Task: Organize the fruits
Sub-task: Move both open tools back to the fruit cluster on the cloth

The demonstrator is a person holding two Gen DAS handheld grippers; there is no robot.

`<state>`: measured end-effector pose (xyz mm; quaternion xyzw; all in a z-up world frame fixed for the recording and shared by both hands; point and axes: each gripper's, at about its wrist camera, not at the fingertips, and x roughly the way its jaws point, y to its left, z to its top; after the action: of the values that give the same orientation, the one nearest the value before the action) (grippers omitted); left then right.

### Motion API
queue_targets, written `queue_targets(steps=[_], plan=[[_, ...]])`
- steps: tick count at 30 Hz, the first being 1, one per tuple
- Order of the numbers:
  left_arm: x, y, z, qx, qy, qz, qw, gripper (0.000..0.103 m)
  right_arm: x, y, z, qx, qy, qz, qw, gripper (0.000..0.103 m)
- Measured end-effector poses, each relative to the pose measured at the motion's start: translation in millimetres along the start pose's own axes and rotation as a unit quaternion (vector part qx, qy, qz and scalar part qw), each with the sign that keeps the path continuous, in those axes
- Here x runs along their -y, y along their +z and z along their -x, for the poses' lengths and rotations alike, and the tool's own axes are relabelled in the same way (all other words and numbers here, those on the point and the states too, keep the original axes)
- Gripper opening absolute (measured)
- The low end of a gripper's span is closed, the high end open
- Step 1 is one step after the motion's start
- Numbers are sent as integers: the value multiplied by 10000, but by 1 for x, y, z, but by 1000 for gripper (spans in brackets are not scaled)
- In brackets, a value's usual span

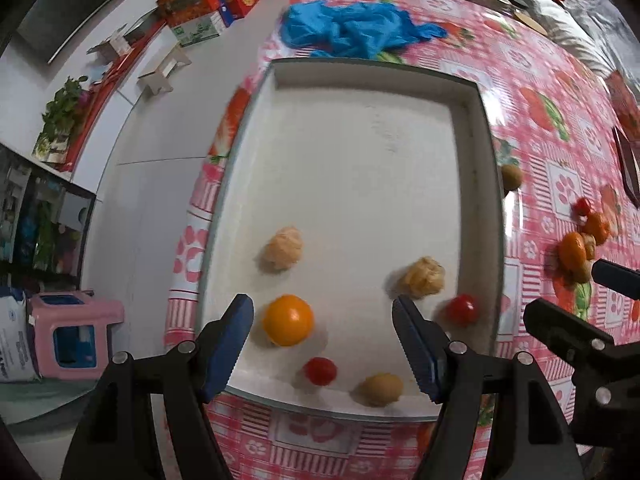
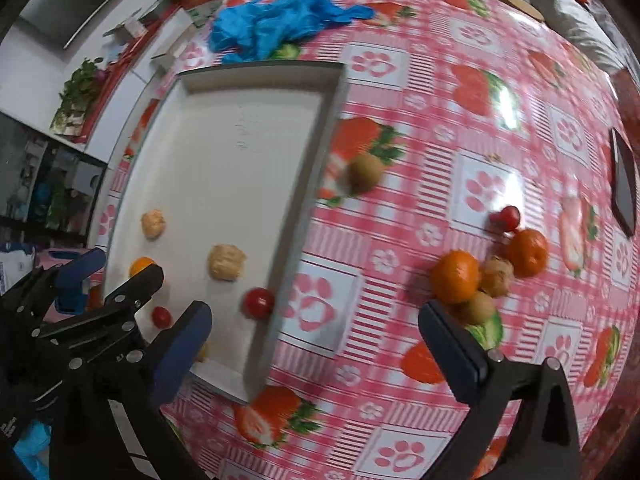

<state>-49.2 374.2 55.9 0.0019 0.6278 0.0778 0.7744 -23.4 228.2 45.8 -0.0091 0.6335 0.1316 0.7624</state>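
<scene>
Fruits split in two lots. Inside the white tray [image 1: 360, 92]: an orange fruit [image 1: 288, 320], two peeled citrus, pale and lumpy [image 1: 282, 254] [image 1: 424, 277], two small red tomatoes [image 1: 320, 371] [image 1: 463, 309], and a brown kiwi [image 1: 380, 389] by the near rim. Out on the tablecloth [image 2: 480, 184]: a lone kiwi [image 2: 365, 173] just beside the tray wall, and a tight cluster well to the right, with two mandarins [image 2: 455, 277] [image 2: 527, 253], a red tomato [image 2: 507, 218], a brownish lump between them [image 2: 497, 276] and a kiwi [image 2: 478, 307] below; motion blur makes the lump hard to name.

Handling, as I judge it: all light and round, apt to roll. Mandarins have give, so take them across the widest part. Tomatoes are smooth-skinned and slippery, easily burst. The peeled citrus are soft and tear readily; light squeeze only.

Left gripper [image 1: 322, 344] hangs over the tray's near end, jaws parted, nothing between the pads. Right gripper [image 2: 316, 344] gapes wide over bare cloth beside the tray, empty. A blue crumpled glove [image 2: 276, 24] lies beyond the tray.
</scene>
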Motion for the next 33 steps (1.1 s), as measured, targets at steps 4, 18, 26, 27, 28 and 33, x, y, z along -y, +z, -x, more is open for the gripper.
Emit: queue_targets(steps=[4,18,26,27,28,33], plan=[[14,-2,3,-8,-18,-89,10000,73,13,-6,3,28,-23,-143,9999,103],[53,0,6,-9,-20,-384,9993,73,52,-18,8,25,-58,-467,9989,103],[82,0,12,33,-289,-698,9971,73,102,-42,14,88,-379,-967,9946,103],[87,0,13,53,-327,-777,9964,73,112,-48,14,63,-473,-1041,9934,103],[92,0,14,77,-359,-857,9956,73,119,-52,13,28,-533,-1085,9927,103],[123,1,16,87,-619,-1191,9909,73,157,-81,6,-246,-812,-1339,9874,103]])
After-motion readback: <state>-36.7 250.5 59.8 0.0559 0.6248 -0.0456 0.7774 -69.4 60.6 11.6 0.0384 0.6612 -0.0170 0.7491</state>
